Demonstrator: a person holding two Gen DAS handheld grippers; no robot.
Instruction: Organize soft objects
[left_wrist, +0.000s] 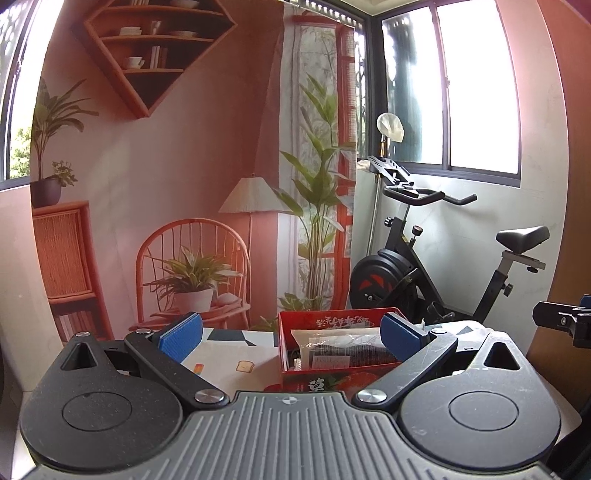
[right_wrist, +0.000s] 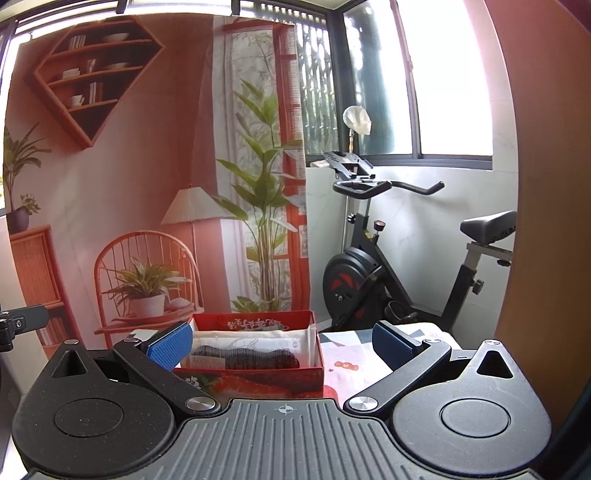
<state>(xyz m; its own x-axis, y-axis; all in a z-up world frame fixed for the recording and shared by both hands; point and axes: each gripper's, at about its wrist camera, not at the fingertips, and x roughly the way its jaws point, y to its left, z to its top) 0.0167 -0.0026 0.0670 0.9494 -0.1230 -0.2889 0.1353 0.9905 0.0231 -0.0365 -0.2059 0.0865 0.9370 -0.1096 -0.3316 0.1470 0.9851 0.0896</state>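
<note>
A red cardboard box (left_wrist: 295, 380) stands on the table with a patterned cloth (left_wrist: 229, 354). Inside lie clear plastic packets with dark soft items (left_wrist: 340, 350). The box also shows in the right wrist view (right_wrist: 258, 382), with the dark packed items (right_wrist: 243, 356) and a white packet inside. My left gripper (left_wrist: 291, 334) is open and empty, held before the box. My right gripper (right_wrist: 282, 345) is open and empty, the box between its left finger and centre.
An exercise bike (left_wrist: 424, 266) stands behind the table on the right, by the window. A printed backdrop of a room (left_wrist: 166, 166) hangs behind the table. The right gripper's edge (left_wrist: 565, 321) shows at the far right of the left wrist view.
</note>
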